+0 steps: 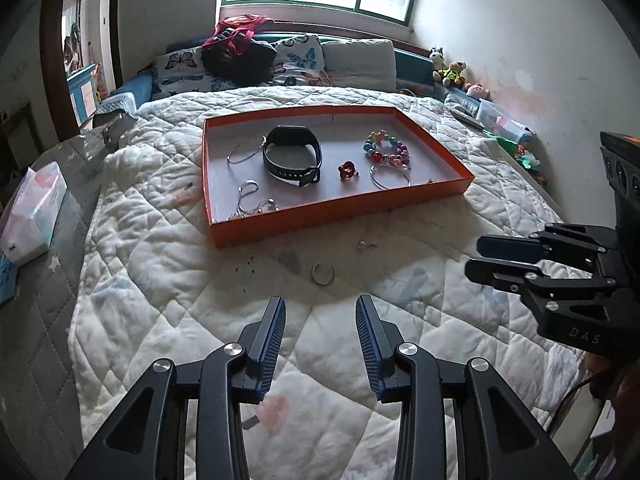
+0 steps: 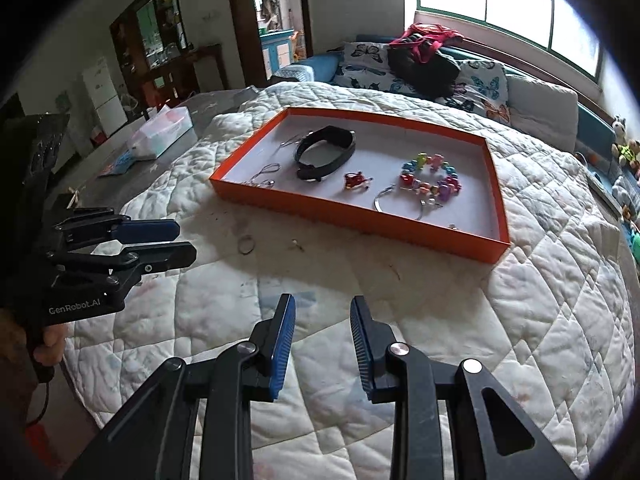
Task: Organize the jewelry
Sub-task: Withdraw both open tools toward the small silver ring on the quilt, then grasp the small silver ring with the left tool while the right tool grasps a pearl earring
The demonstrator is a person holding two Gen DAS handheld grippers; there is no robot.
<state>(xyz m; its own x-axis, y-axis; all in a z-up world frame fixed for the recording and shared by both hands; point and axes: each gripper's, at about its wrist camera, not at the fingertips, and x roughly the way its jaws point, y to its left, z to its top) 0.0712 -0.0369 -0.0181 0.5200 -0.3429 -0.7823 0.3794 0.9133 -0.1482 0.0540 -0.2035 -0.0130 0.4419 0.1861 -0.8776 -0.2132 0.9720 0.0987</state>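
beside tray point(image 1: 332, 210), ring point(image 1: 323, 274), left view clearer

The tray point(image 1: 340, 208) is orange outside, white inside. In it lie a black watch point(image 1: 294, 156), a red ring point(image 1: 346, 171) and a multicoloured bead bracelet point(image 1: 386, 148). The quilt point(image 1: 160, 280) is white; the pillows point(image 1: 304, 58) bear blue butterflies.

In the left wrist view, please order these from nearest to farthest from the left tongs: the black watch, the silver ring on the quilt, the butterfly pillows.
1. Silver ring: on the quilt, just ahead of the open left tongs.
2. Black watch: inside the orange tray, middle.
3. Butterfly pillows: at the bed's head, under the window.
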